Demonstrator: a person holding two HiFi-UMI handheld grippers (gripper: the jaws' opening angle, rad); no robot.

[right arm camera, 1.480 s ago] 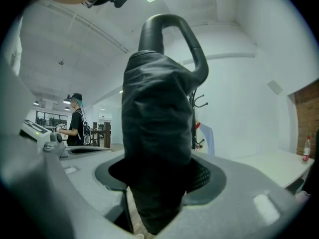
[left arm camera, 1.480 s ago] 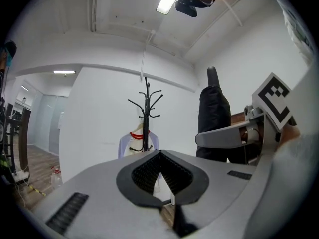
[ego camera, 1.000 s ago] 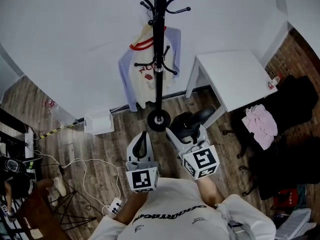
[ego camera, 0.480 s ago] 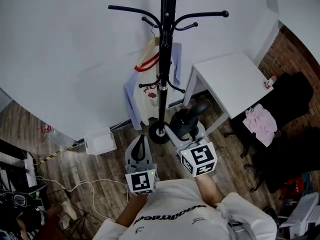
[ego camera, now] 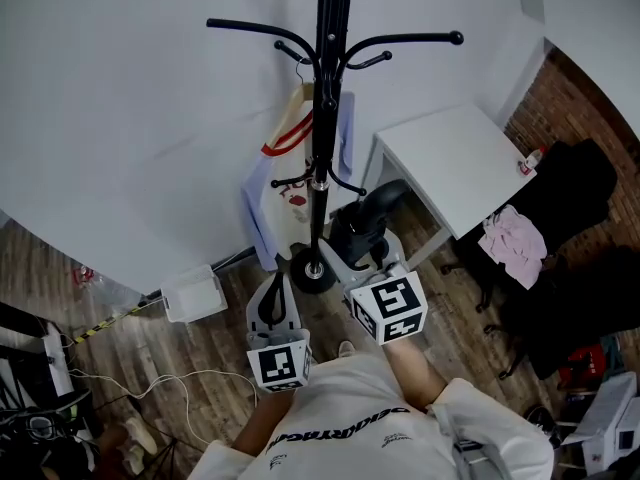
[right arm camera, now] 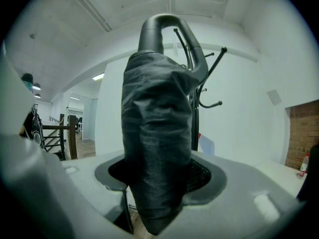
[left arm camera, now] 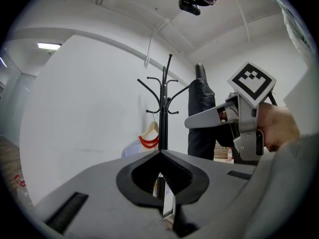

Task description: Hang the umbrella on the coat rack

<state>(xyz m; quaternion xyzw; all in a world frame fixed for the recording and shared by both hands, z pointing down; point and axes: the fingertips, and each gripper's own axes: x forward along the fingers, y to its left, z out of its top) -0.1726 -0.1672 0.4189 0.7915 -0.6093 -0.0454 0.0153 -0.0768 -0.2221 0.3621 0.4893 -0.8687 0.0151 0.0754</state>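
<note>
Right claw [right arm camera: 159, 183] gripping upright umbrella [right arm camera: 157, 133], hook handle [right arm camera: 167, 21] topmost, left claw [left arm camera: 160, 156] apparently clenched empty

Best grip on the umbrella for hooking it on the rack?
The wrapped canopy below the crook handle, from the side, as the right tool clamps it: the umbrella stands upright, leaving the hook free above for a rack arm.
</note>
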